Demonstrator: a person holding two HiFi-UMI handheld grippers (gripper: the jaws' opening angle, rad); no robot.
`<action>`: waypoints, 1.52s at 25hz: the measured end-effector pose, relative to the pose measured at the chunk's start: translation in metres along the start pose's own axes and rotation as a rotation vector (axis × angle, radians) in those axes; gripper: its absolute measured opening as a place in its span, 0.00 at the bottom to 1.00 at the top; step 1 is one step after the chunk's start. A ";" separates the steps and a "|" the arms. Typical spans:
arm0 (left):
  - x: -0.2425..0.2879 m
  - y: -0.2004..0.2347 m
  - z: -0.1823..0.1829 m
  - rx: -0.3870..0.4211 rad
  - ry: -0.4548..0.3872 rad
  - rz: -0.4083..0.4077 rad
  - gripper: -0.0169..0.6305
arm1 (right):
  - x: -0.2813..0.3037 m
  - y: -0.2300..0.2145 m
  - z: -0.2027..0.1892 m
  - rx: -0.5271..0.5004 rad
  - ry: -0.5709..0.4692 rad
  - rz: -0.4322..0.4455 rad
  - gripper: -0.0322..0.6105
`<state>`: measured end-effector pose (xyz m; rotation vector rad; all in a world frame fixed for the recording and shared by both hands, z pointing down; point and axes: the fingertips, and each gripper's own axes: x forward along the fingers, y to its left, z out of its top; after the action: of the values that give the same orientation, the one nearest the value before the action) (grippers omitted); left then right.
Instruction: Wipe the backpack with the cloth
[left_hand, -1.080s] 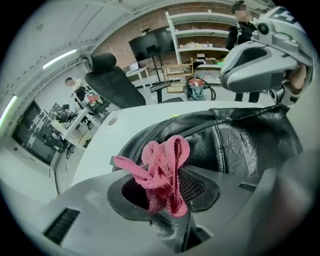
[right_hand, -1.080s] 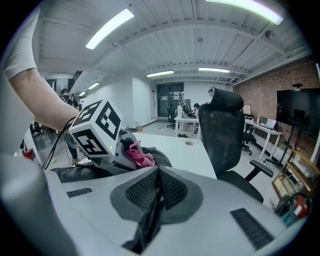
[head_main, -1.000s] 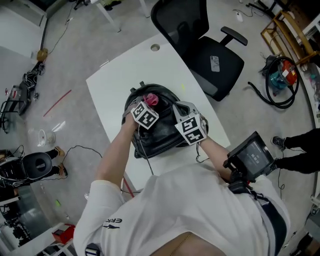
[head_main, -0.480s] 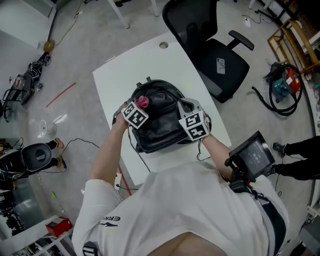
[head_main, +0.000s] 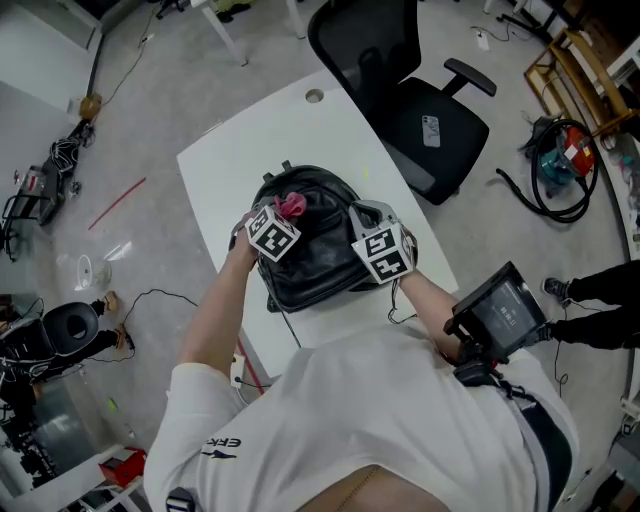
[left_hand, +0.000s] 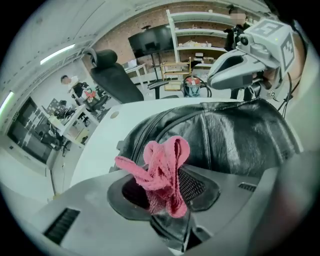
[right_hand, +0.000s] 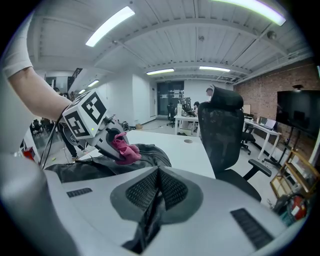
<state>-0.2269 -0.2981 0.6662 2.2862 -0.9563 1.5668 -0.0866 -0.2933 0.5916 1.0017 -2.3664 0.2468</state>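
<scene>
Left gripper (left_hand: 165, 197) is clamped on the pink cloth (left_hand: 161, 172). The cloth is bunched up, and most of it sticks out past the pads. Right gripper (right_hand: 156, 195) is closed tight on a fold of the black backpack (head_main: 325, 255), pinning it.

The backpack lies flat mid-desk, toward the near edge, with its handle end pointing at the far corner. The cloth is over that handle end, and I can't tell if it's touching.

To do the wipe well, I'd:
- press the loose wad flat on the leather, not just the tip
- drag long overlapping strokes from the handle end back toward the near edge
- hold tension with the right so the skin doesn't wrinkle under the stroke
- keep the hard jaw tips off the surface

Risk as I judge it: the bite on the cloth is small and could slip out under drag.

The white desk (head_main: 250, 140) is bare around the bag, with a cable hole (head_main: 314, 96) near the far corner. A black office chair (head_main: 400, 90) stands by the right edge. The floor is grey with cables, and a coiled hose (head_main: 560, 165) lies far right. The gripper views show a brick wall and shelves.
</scene>
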 end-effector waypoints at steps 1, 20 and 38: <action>0.002 -0.005 0.012 0.018 -0.020 -0.010 0.25 | -0.001 -0.001 -0.001 0.000 0.000 -0.002 0.05; 0.011 -0.031 -0.016 0.194 0.131 -0.117 0.25 | -0.011 -0.002 0.000 -0.016 -0.011 -0.011 0.05; -0.009 -0.028 -0.007 0.107 0.018 -0.122 0.25 | -0.023 -0.001 0.003 -0.017 -0.025 -0.036 0.05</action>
<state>-0.2171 -0.2695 0.6662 2.3482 -0.7301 1.6206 -0.0735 -0.2813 0.5766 1.0440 -2.3666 0.2012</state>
